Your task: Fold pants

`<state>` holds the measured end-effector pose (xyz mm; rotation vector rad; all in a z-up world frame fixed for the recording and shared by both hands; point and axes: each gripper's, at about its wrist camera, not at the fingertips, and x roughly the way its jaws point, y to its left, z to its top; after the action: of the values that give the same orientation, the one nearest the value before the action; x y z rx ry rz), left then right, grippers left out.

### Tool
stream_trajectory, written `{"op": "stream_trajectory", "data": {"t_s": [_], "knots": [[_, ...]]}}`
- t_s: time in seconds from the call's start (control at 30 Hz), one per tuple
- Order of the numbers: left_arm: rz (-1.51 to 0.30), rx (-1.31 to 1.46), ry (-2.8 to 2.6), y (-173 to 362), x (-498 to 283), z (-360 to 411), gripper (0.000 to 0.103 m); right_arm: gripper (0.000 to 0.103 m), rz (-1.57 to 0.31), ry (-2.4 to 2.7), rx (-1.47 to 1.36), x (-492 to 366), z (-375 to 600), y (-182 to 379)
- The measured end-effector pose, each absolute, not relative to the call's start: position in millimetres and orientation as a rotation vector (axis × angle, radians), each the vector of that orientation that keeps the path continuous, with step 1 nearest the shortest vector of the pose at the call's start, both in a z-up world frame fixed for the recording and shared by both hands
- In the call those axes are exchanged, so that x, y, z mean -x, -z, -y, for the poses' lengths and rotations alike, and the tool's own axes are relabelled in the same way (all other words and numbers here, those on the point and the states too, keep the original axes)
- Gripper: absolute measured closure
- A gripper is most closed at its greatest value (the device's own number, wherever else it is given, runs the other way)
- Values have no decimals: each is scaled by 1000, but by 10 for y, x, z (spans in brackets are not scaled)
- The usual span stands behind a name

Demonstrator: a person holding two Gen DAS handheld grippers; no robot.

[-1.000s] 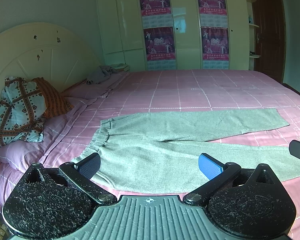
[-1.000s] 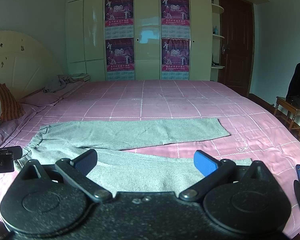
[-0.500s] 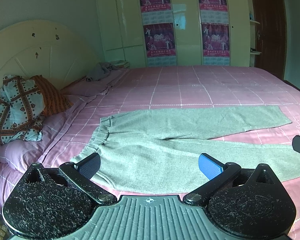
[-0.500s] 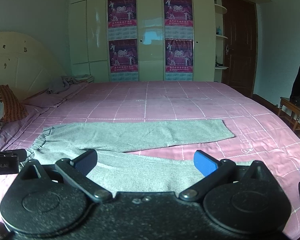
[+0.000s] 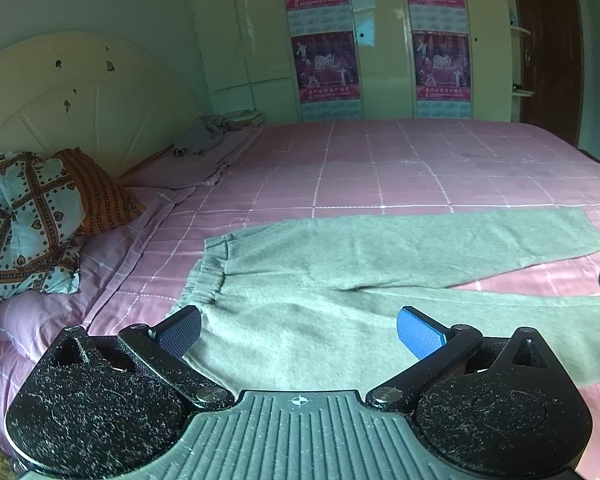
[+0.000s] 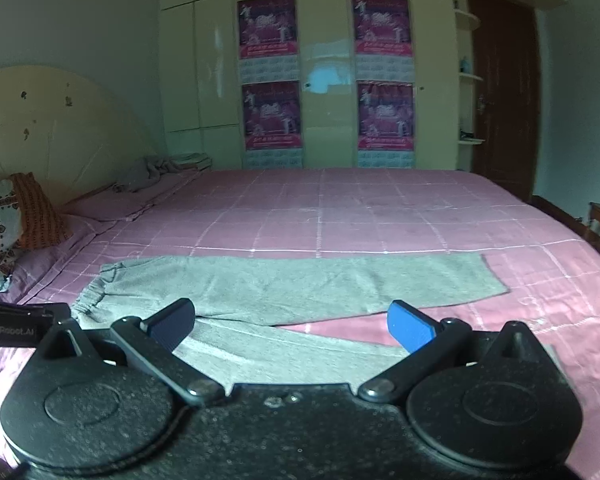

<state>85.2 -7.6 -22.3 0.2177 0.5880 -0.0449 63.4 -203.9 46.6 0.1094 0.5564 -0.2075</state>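
Dropping closer in L wrist view: left gripper [image 5: 299, 330] wide open, empty, over the waistband end of grey knit pants [image 5: 340, 280] lying flat on pink checked bed [image 5: 380, 168]. R wrist view: right gripper [image 6: 292, 326] also lower, gaping, empty, over near leg; fold not started.

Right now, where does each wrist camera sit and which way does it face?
Left wrist: low over the waistband end of the grey knit pants, facing the wardrobe; shows the open left gripper.
Right wrist: low over the near leg toward the cuffs, facing likewise; shows the open right gripper.
Shared: pants, pink checked bedspread, cream headboard, purple posters.
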Motion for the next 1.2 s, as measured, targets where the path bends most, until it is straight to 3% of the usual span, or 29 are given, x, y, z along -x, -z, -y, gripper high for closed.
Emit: {"op": "stream_trajectory", "data": {"t_s": [0.17,0.27,0.4,0.53,1.1,1.13,1.17,1.2], "knots": [[-615,-215,24,293,-1350,-24,0,2,-556,139,-87,-1041,2021,-386],[-632,-212,-4,336,-1695,-115,0,11,-542,88,-76,-1295,1997,-356],[-666,-215,-51,459,-2210,-250,0,11,-543,25,-66,-1746,1964,-297],[-708,-244,-98,676,-2735,-373,0,20,-570,-35,-53,-2242,1917,-178],[-893,-150,-218,1693,-4524,-1090,1,22,-754,-178,59,-4093,1823,728],[-902,-143,-214,1756,-4605,-1125,3,22,-769,-185,65,-4219,1818,797],[-912,-131,-206,1816,-4671,-1164,18,22,-782,-185,79,-4349,1818,868],[-927,-110,-194,1876,-4731,-1207,23,22,-791,-187,93,-4456,1818,919]]}}
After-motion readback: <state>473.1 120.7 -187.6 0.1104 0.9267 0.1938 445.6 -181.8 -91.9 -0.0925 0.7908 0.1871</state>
